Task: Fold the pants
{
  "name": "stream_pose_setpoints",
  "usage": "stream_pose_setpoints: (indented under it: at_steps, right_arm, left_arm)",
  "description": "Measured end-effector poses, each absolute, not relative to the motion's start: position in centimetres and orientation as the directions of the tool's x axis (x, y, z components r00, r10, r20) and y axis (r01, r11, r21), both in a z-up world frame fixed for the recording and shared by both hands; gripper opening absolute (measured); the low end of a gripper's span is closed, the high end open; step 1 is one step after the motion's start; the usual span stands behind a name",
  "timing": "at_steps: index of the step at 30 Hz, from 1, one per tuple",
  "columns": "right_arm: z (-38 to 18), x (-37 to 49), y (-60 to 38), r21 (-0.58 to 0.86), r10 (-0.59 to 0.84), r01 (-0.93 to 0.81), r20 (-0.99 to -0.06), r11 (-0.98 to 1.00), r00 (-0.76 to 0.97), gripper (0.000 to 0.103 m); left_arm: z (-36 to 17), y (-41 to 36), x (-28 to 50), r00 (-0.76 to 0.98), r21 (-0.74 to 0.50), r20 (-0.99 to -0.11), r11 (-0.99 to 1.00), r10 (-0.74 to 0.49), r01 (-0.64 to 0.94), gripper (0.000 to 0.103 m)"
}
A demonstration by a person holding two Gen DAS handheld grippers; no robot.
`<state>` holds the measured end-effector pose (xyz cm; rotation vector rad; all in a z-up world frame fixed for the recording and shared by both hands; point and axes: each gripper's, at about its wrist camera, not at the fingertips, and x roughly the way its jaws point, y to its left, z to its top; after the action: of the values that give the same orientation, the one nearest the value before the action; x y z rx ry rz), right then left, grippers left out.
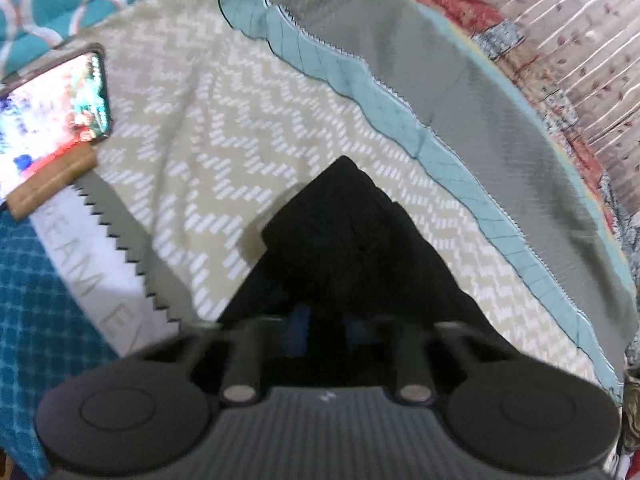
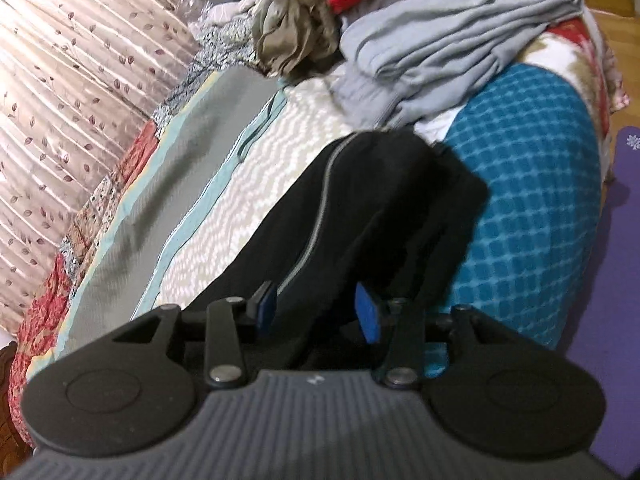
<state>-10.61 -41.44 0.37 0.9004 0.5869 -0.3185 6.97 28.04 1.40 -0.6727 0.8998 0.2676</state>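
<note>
2 grippers, 1 pair of black pants, 1 bed; step in hand judged to be an early fold, each end of the garment being taken up.

Item, left: phone, screen lit, propped at the far left edge of the chevron bedspread. It plays no part.

Item, left gripper: the fingers sit nearly clenched, and black cloth fills the space between them. The picture is blurred and dark there, so a firm pinch is likely but not certain. The pants run forward from it in a narrowing heap on the bedspread.

Item, right gripper: fingers about half parted, blue pads showing on either side of the cloth. The fabric with its grey seam line passes between them; whether the pads press it, I cannot tell.

Item, far right: pile of unfolded laundry, beyond the pants, apart from them.

Next move, as judged: close the right fingers on the cloth, then lift both ends together and lay 1 half over the other, keeping the edges matched.
</note>
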Motion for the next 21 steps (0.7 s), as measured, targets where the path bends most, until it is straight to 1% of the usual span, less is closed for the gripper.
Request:
stream_pose_setpoints:
  at_steps: [2, 4, 8, 10, 12, 14, 16, 17, 19, 21]
  right_arm:
    - [0.5, -10.2, -41.3, 0.639, -0.014, 0.489, -0.599, 0.594, 0.8, 0.047]
    - [0.8, -9.9, -41.4, 0.641, -0.011, 0.478, -0.591, 0.601, 0.807, 0.047]
    - [0.7, -9.5, -41.5, 0.648, 0.002, 0.463, -0.583, 0.605, 0.813, 0.047]
    - [0.6, -9.4, -41.3, 0.655, 0.013, 0.454, -0.578, 0.605, 0.816, 0.047]
    - [0.4, -9.4, -41.1, 0.656, 0.023, 0.444, -0.575, 0.61, 0.818, 0.047]
    - [0.0, -9.3, -40.9, 0.653, 0.029, 0.445, -0.582, 0.613, 0.813, 0.047]
    - [-0.4, -9.4, -40.9, 0.659, 0.037, 0.448, -0.585, 0.604, 0.81, 0.047]
    - [-0.4, -9.5, -41.0, 0.664, 0.04, 0.448, -0.583, 0.599, 0.811, 0.047]
    - [-0.1, -9.9, -41.3, 0.672, 0.043, 0.437, -0.572, 0.598, 0.819, 0.047]
    - [0.5, -10.6, -41.5, 0.664, 0.027, 0.428, -0.559, 0.613, 0.829, 0.047]
  left_arm:
    - [2.5, 27.8, 6.4, 0.624, -0.441, -0.779, 0.765, -0.067, -0.469, 0.011]
    - [4.6, 27.3, 4.7, 0.663, -0.47, -0.743, 0.772, -0.085, -0.428, 0.011]
    - [8.7, 27.0, -0.7, 0.716, -0.552, -0.684, 0.743, -0.142, -0.379, 0.011]
    - [9.5, 27.0, -3.4, 0.728, -0.568, -0.671, 0.729, -0.141, -0.382, 0.011]
    - [9.0, 27.1, -5.2, 0.715, -0.529, -0.693, 0.741, -0.095, -0.414, 0.011]
    - [6.7, 27.9, -5.6, 0.66, -0.478, -0.749, 0.732, -0.052, -0.486, 0.011]
    - [3.2, 29.3, -5.2, 0.59, -0.481, -0.803, 0.672, -0.081, -0.563, 0.011]
    - [1.9, 29.7, -5.1, 0.57, -0.483, -0.817, 0.649, -0.093, -0.587, 0.011]
    - [0.9, 30.0, -5.0, 0.566, -0.496, -0.818, 0.625, -0.103, -0.603, 0.011]
    - [1.7, 29.6, -4.7, 0.574, -0.481, -0.815, 0.647, -0.081, -0.591, 0.011]
